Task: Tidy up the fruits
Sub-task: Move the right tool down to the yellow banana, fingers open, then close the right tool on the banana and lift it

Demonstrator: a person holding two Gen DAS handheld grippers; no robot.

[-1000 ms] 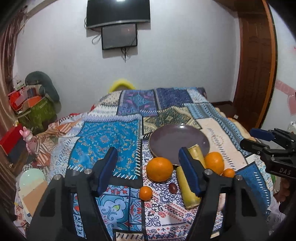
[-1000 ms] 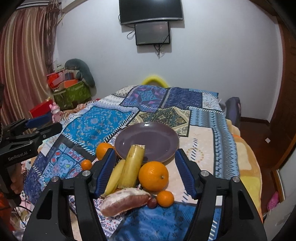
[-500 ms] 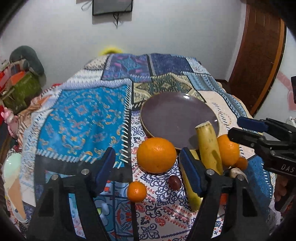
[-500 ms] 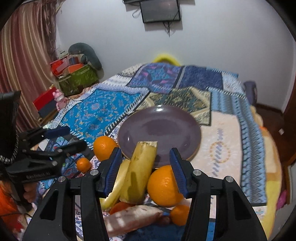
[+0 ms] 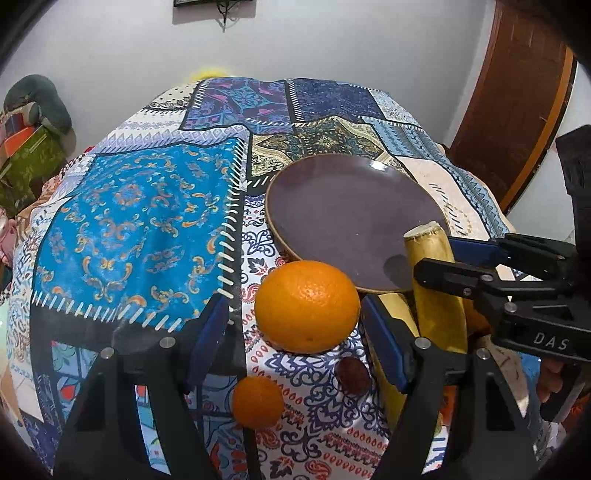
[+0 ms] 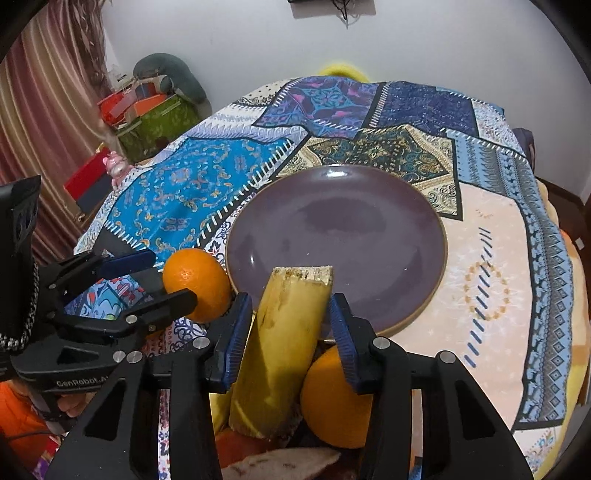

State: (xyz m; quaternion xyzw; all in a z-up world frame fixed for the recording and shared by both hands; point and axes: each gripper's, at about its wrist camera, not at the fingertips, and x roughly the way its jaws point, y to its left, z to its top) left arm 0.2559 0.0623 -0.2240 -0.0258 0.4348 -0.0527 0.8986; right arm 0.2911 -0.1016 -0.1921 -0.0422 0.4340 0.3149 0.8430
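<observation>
Right claw (image 6: 290, 330) has just been closing around the cut banana (image 6: 284, 343), blue pads near but seemingly not yet pressing; left claw (image 5: 295, 345) stays wide, now low around the orange (image 5: 307, 305) beside the empty plate (image 6: 424, 306) on the bed, so both pickups look imminent

A patchwork bedspread (image 6: 207, 192) in blue, teal, purple and cream panels covers the bed. Behind it stands a plain white wall (image 6: 424, 40), with the lower edge of a dark screen (image 5: 214, 3) and dangling cables at the top. A yellow rounded thing (image 6: 341, 69) peeks over the far edge of the bed. To the left hangs a striped reddish curtain (image 6: 48, 92); beside it lie a grey neck pillow (image 6: 166, 70), a green patterned box (image 6: 155, 125), orange boxes (image 6: 147, 105), a red box (image 6: 90, 175) and a small pink toy (image 6: 116, 166). A brown wooden door (image 5: 517, 96) is on the right.
</observation>
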